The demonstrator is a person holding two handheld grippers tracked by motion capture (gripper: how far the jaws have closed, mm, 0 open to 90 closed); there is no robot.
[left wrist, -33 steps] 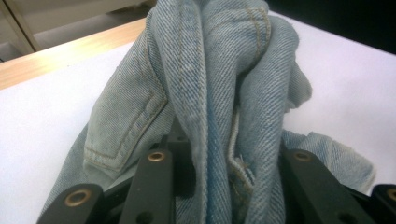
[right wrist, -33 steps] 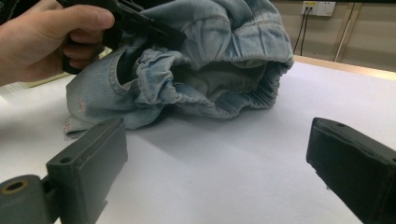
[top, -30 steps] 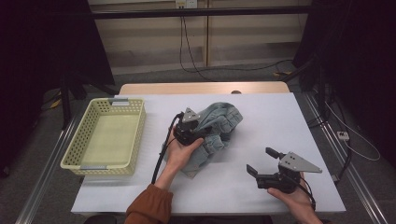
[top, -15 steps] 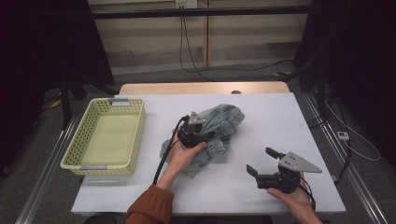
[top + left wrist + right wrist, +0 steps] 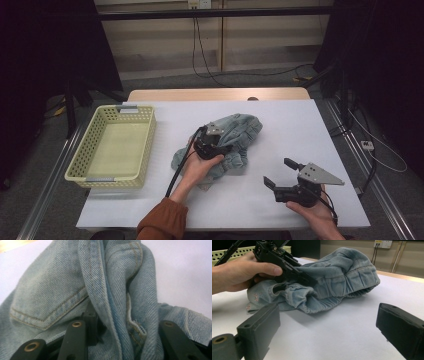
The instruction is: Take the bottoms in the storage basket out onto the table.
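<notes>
Denim in faded light blue, a crumpled pair of jeans [image 5: 231, 145], lies in a heap at the middle of the high view, on the white table top [image 5: 280, 120]. The left gripper [image 5: 214, 142], black with a trailing cable, rests on top of the heap, held by the person's left hand [image 5: 197, 167] coming up from the bottom centre of the frame. In the left gripper view a thick stitched fold of the jeans [image 5: 112, 302] runs down between the two black jaws; these have just been opening, and they stand a little apart with the fold between them, though whether the pads press on the cloth I cannot tell.

Lower right of the high view, the right gripper [image 5: 282, 175] with its grey three-cornered plate sits in the person's right hand [image 5: 312, 212], well apart from the jeans. Its jaws are spread wide over bare table, with nothing between them.

At the left of the high view stands a pale yellow perforated plastic basket [image 5: 80, 167], well clear of the heap.
</notes>
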